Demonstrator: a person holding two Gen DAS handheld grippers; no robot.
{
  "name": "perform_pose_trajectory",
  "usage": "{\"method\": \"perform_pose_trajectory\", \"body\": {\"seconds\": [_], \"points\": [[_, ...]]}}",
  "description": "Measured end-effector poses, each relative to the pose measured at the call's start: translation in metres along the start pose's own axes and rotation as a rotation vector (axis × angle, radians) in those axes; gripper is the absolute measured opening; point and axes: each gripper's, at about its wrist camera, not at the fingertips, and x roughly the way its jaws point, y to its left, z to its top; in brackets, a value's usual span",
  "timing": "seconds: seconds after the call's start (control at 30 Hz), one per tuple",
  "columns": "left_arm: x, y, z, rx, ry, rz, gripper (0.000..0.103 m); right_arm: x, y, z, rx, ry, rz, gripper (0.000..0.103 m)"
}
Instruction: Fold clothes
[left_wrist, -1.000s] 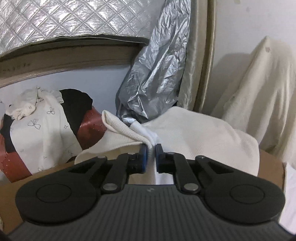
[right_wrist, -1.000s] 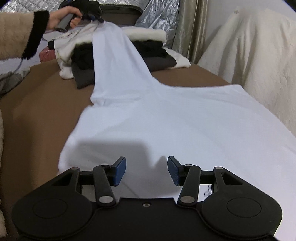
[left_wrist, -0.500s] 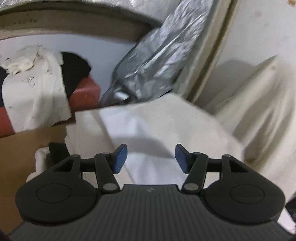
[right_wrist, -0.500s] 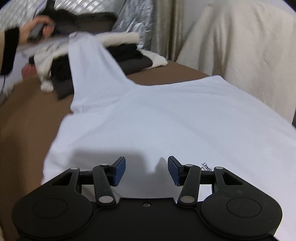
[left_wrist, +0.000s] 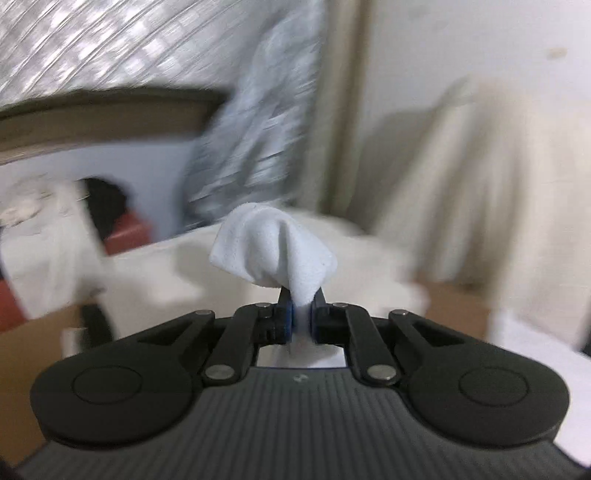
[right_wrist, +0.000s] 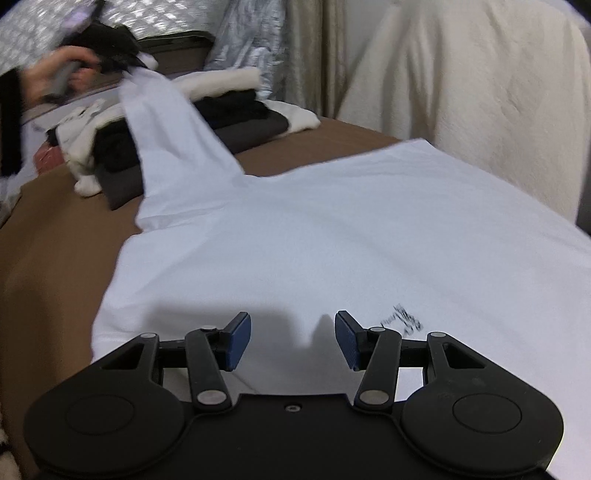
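Observation:
A white T-shirt (right_wrist: 332, 229) lies spread on the brown surface (right_wrist: 55, 258), with small black lettering (right_wrist: 404, 319) near my right gripper. My right gripper (right_wrist: 293, 339) hovers open just above the shirt's body. One sleeve (right_wrist: 162, 122) stretches up and away to the far left, where a hand (right_wrist: 62, 75) holds my left gripper. In the left wrist view my left gripper (left_wrist: 302, 319) is shut on the bunched sleeve end (left_wrist: 273, 251), which bulges out past the blue pads. That view is motion-blurred.
A stack of folded black, grey and cream clothes (right_wrist: 229, 110) sits at the far end of the surface, under the lifted sleeve. A cream-draped shape (right_wrist: 461, 81) rises on the right. Silver quilted foil (left_wrist: 110, 48) and a crumpled silver sheet (left_wrist: 255, 147) stand behind.
My left gripper went from shut on the sleeve to open half a second ago, and is now shut on the sleeve end again, lifted. The right gripper stayed open over the shirt.

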Motion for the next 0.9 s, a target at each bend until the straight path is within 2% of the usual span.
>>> {"method": "perform_pose_trajectory", "body": {"seconds": [0.07,0.17,0.23,0.3,0.37,0.43,0.47,0.53,0.63,0.67,0.73,0.8,0.87,0.9], "points": [[-0.033,-0.036,-0.014,0.004,-0.014,-0.141,0.008,-0.002,-0.005,-0.003,0.031,0.003,-0.007,0.056],[-0.053,-0.097,-0.035,0.031,0.052,-0.361,0.009,-0.005,-0.013,-0.008,0.077,0.007,-0.018,0.056],[-0.056,-0.142,-0.055,0.030,0.143,-0.527,0.009,-0.008,-0.018,-0.011,0.107,0.010,-0.025,0.056],[-0.049,-0.177,-0.094,0.033,0.272,-0.576,0.011,-0.012,-0.022,-0.016,0.147,0.014,-0.045,0.056],[-0.042,-0.211,-0.133,0.035,0.402,-0.621,0.018,-0.016,-0.023,-0.024,0.158,0.018,-0.068,0.056],[-0.035,-0.246,-0.172,0.038,0.533,-0.665,0.042,-0.020,-0.023,-0.032,0.169,0.022,-0.092,0.056],[-0.031,-0.263,-0.192,0.039,0.598,-0.687,0.044,-0.022,-0.024,-0.036,0.175,0.024,-0.103,0.056],[-0.032,-0.271,-0.219,0.083,0.784,-0.727,0.044,-0.027,-0.024,-0.044,0.186,0.028,-0.126,0.056],[-0.038,-0.252,-0.221,0.069,0.859,-0.796,0.045,-0.033,-0.027,-0.052,0.180,0.043,-0.150,0.056],[-0.031,-0.241,-0.216,0.079,0.830,-0.753,0.046,-0.035,-0.028,-0.054,0.171,0.051,-0.154,0.056],[-0.018,-0.218,-0.204,0.100,0.767,-0.663,0.065,-0.042,-0.035,-0.056,0.205,0.072,-0.168,0.056],[-0.004,-0.196,-0.192,0.120,0.704,-0.574,0.079,-0.052,-0.045,-0.056,0.263,0.078,-0.175,0.056],[0.010,-0.174,-0.180,0.139,0.640,-0.484,0.080,-0.066,-0.055,-0.056,0.311,0.062,-0.187,0.056],[0.017,-0.162,-0.174,0.149,0.608,-0.440,0.076,-0.073,-0.061,-0.055,0.333,0.050,-0.198,0.056]]}}
